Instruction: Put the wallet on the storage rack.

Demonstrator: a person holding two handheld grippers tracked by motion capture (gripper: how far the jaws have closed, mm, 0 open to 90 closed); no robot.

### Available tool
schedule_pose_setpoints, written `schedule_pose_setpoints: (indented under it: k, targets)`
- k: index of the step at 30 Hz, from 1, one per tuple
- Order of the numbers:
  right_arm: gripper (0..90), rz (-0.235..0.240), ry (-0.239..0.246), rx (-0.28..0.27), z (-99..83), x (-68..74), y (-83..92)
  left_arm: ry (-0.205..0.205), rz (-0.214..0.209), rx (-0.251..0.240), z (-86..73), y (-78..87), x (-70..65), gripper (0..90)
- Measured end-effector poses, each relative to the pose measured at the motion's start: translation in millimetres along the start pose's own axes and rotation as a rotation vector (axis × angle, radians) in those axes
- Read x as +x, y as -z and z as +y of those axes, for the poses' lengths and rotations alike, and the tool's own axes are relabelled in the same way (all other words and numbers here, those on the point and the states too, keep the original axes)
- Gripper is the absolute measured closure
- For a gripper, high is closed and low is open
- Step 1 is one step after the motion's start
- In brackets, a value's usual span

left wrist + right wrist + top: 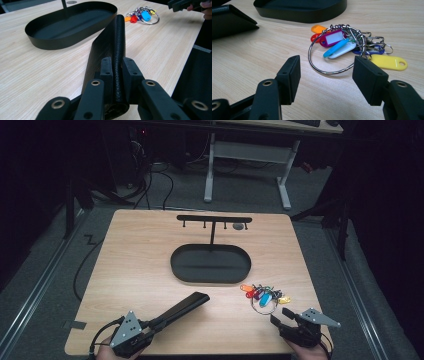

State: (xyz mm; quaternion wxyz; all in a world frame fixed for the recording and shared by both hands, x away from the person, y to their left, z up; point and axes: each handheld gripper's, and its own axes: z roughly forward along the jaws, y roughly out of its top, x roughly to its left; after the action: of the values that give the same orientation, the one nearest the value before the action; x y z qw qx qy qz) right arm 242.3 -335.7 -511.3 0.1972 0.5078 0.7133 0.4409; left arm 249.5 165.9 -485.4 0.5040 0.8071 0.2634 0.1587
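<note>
Left gripper (116, 72) clamped on black wallet (110, 47), which lies near the table's (140, 265) front edge, angled toward the tray (210, 265). Right gripper (325, 72) open at the front right corner; key ring (337, 50) on the table just ahead, untouched.

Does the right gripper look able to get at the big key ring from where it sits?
Probably yes. The right gripper is open just short of the key ring, which lies flat on the table, with bare wood between them. The black wallet is off to the side.
</note>
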Motion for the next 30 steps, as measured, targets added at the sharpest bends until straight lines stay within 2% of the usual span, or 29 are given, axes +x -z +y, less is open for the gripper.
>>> schedule_pose_setpoints:
  k: [5, 9, 18, 26, 30]
  targets:
    - [39.9, -0.012, -0.013, -0.004, 0.8, -2.1, 0.0, 0.049, -0.025, -0.033, 3.9, 4.3, 1.4, 80.0]
    - [39.9, -0.012, -0.006, -0.007, 1.9, -0.7, 0.7, 0.056, -0.020, -0.037, 3.9, 5.8, -0.2, 80.0]
    - [39.9, -0.014, 0.004, -0.013, 0.3, 0.2, 5.7, 0.161, -0.005, -0.083, -3.0, 10.5, 23.8, 79.5]
    - [39.9, -0.029, -0.010, -0.013, -3.3, -2.9, 10.0, 0.193, 0.023, -0.106, -8.7, 11.2, 39.5, 76.9]
    - [39.9, -0.033, -0.012, -0.009, -4.5, -1.9, 10.5, 0.181, 0.032, -0.108, -8.7, 12.4, 40.1, 76.7]
